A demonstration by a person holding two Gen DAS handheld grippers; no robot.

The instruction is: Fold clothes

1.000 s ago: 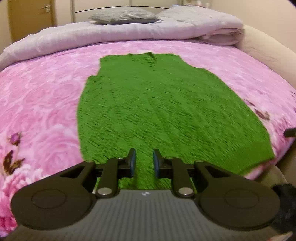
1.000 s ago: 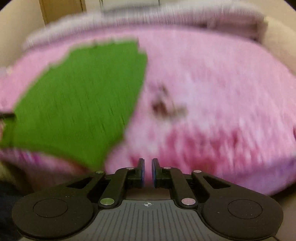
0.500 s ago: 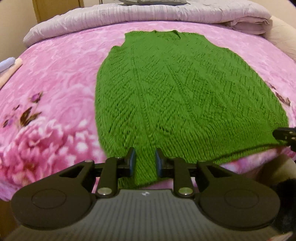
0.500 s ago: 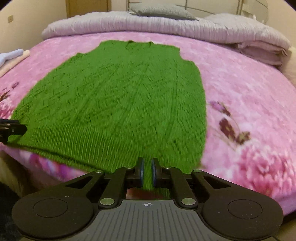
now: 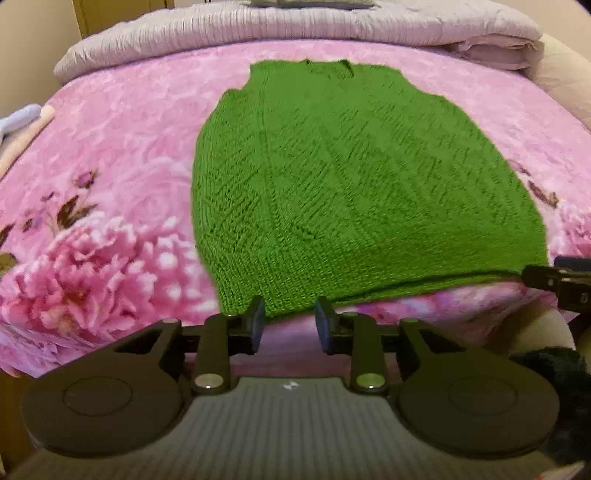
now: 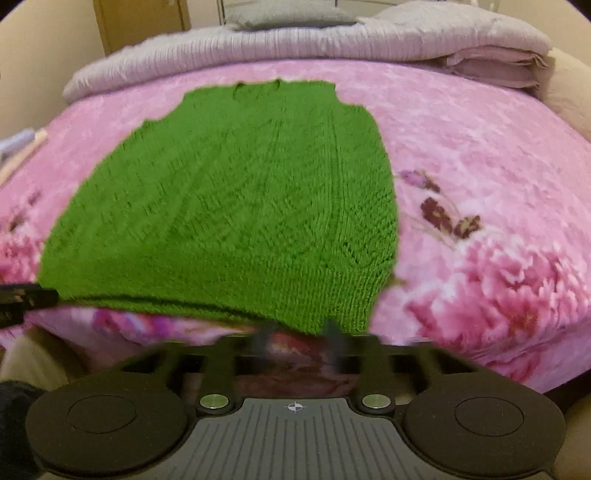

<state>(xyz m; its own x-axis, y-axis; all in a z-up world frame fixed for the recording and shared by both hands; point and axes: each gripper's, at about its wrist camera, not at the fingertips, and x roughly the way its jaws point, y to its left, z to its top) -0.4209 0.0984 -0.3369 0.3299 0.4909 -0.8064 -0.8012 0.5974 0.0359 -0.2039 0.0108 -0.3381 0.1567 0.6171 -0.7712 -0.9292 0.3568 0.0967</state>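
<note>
Your left gripper and right gripper both hover at the near hem of the vest, fingers just opened wide with nothing pinched, likely to take its two near corners. The vest lies flat on the pink bed, neck away, probably spread ready for folding. A duvet lies beyond.

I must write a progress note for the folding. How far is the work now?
Done: the green knitted sleeveless sweater lies spread flat on the pink flowered blanket. In hand: the left tool and right tool sit at its near hem, their jaws just opened, nothing gripped. Left: every fold; no part is turned over yet.
</note>
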